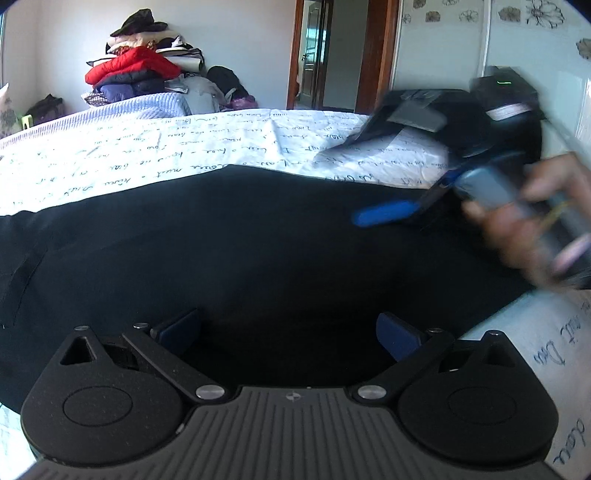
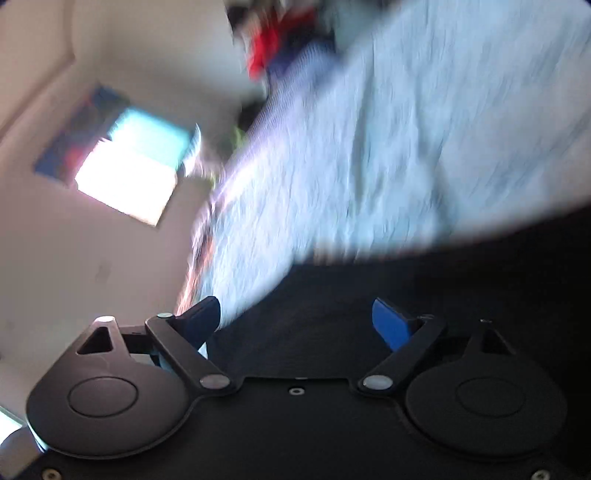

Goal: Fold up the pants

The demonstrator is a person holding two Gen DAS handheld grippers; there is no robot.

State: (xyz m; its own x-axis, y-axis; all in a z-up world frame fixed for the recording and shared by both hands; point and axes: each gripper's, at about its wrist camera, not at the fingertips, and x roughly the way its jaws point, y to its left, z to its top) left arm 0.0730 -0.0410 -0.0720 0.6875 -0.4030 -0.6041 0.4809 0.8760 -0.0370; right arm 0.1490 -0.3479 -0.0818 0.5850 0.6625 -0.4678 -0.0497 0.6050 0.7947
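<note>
Nearest in the left wrist view, left gripper (image 1: 288, 332): blue pads wide apart, nothing between them, poised over black pants (image 1: 240, 251). Pants spread flat across a bed sheet (image 1: 129, 147), white with handwriting-style print, dark cloth running from the left edge to the right and filling the lower half of the frame.

Further right in the same view, right gripper (image 1: 373, 210): blurred, one blue finger (image 1: 384, 214) clear above the pants' far edge, the other lost in the blur; a hand (image 1: 528, 218) wrapped round its handle. From the right wrist view, right gripper (image 2: 295, 325) released, pads spread, empty, with only pants (image 2: 332, 314) cloth below; everything beyond smeared by motion.

Beyond the pants, bare printed sheet, then a ribbed lilac blanket (image 1: 122, 107) at the far side of the bed. On top, a heap of folded clothes (image 1: 144, 62), a red padded jacket (image 1: 133, 66) among them. No bins or baskets discernible. Farthest back, a wooden doorway (image 1: 325, 55) and a white wardrobe with flower motifs (image 1: 535, 22).
</note>
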